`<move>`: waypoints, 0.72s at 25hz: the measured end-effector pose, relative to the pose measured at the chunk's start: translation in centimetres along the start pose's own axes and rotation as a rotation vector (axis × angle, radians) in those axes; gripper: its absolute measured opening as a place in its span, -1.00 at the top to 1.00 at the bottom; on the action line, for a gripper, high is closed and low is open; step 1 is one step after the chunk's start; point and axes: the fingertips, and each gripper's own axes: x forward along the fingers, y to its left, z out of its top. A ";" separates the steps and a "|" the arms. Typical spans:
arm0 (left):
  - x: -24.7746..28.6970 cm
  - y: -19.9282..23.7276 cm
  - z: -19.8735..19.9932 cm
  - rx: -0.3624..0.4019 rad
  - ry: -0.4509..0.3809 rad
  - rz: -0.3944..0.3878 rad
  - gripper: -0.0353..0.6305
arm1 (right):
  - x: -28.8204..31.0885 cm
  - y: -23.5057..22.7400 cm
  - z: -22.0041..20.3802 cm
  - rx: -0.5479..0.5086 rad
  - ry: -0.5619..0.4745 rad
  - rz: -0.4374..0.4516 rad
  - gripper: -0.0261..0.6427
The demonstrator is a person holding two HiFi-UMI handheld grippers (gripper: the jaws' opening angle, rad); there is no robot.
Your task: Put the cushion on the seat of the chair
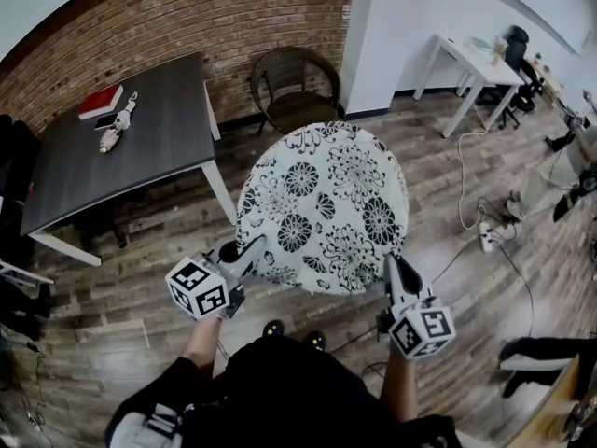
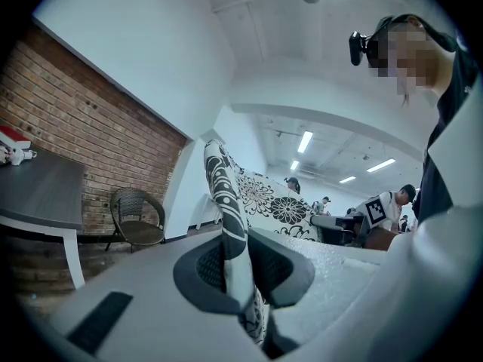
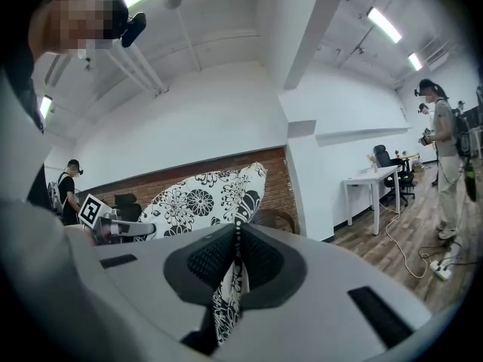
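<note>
A round white cushion [image 1: 325, 206] with black flowers hangs flat in the air between my two grippers. My left gripper [image 1: 254, 247] is shut on its near left edge; the cushion [image 2: 226, 202] rises from between the jaws in the left gripper view. At the near right edge my right gripper [image 1: 392, 267] is shut on the cushion [image 3: 204, 198] too. The brown wicker chair [image 1: 291, 87] stands beyond the cushion against the brick wall, its seat partly hidden by the cushion. The chair [image 2: 137, 219] also shows in the left gripper view.
A dark grey table [image 1: 117, 143] with a red book [image 1: 101, 102] stands at the left. A white desk [image 1: 471, 73] is at the far right, cables and a power strip [image 1: 487, 237] lie on the wood floor. Other people stand around.
</note>
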 end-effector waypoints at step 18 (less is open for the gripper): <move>0.1 -0.5 0.0 0.027 0.008 0.035 0.86 | 0.3 -0.7 -0.1 0.016 -0.006 0.040 0.87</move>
